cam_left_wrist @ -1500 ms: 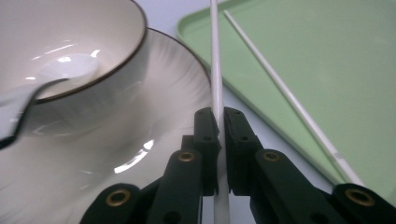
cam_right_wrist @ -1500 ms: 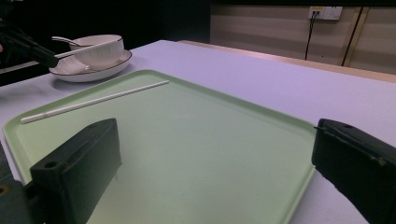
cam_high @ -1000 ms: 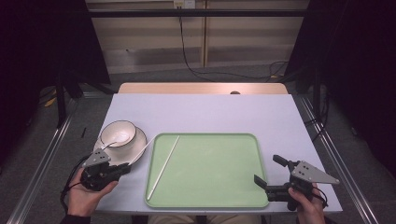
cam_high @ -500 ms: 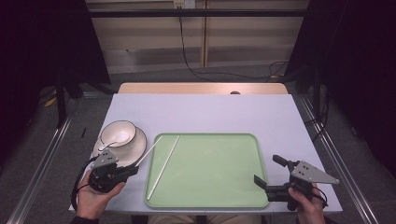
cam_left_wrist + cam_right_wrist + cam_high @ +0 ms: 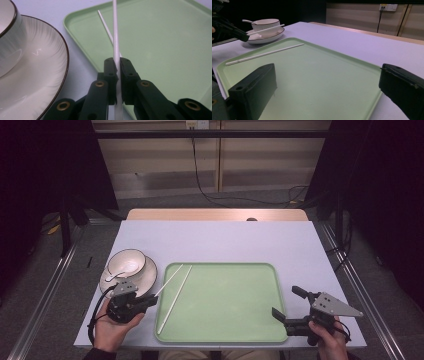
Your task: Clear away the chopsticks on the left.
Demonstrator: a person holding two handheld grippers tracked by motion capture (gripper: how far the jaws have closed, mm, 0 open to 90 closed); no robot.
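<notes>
**One chopstick lifted at the tray's edge, its pair lying on the tray**

A pale lavender bench stands in a dim room with black curtains at both sides and a wood-panelled wall behind. On the bench lies a light green tray, with a raised rim. To the tray's left sits a white saucer with a dark rim, carrying a white bowl that has a spoon in it.

The left tongs, held in the person's left hand, are closed tight on a white chopstick. It is gripped near its lower end and points up and away over the tray's left rim, just beside the saucer. A second white chopstick lies flat on the tray close to its left edge, slanting from near front to far back.

The right tongs, held in the right hand at the tray's near right corner, stand wide apart with nothing between them.
</notes>
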